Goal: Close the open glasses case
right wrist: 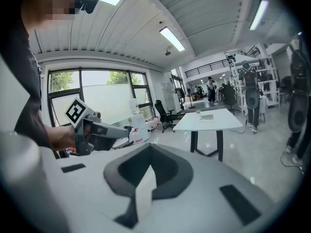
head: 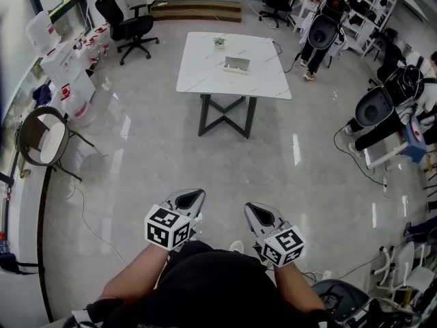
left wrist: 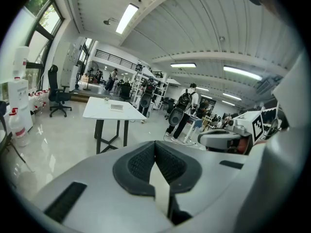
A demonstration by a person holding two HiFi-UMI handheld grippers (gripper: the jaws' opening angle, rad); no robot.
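The open glasses case (head: 237,64) lies on a white table (head: 205,74) far ahead of me; it shows small in the left gripper view (left wrist: 116,107) and in the right gripper view (right wrist: 206,116). A small object (head: 219,43) stands behind it. My left gripper (head: 193,197) (left wrist: 155,152) and right gripper (head: 256,212) (right wrist: 150,154) are held close to my body, well short of the table. Both have their jaws together with nothing between them. Each gripper also shows in the other's view: the left gripper (right wrist: 92,130) and the right gripper (left wrist: 228,137).
Bare shiny floor lies between me and the table. A black office chair (head: 130,22) stands at the back left and a round chair (head: 44,139) at the left. Water jugs (head: 72,80) line the left wall. Black robots (head: 372,108) and cables crowd the right side.
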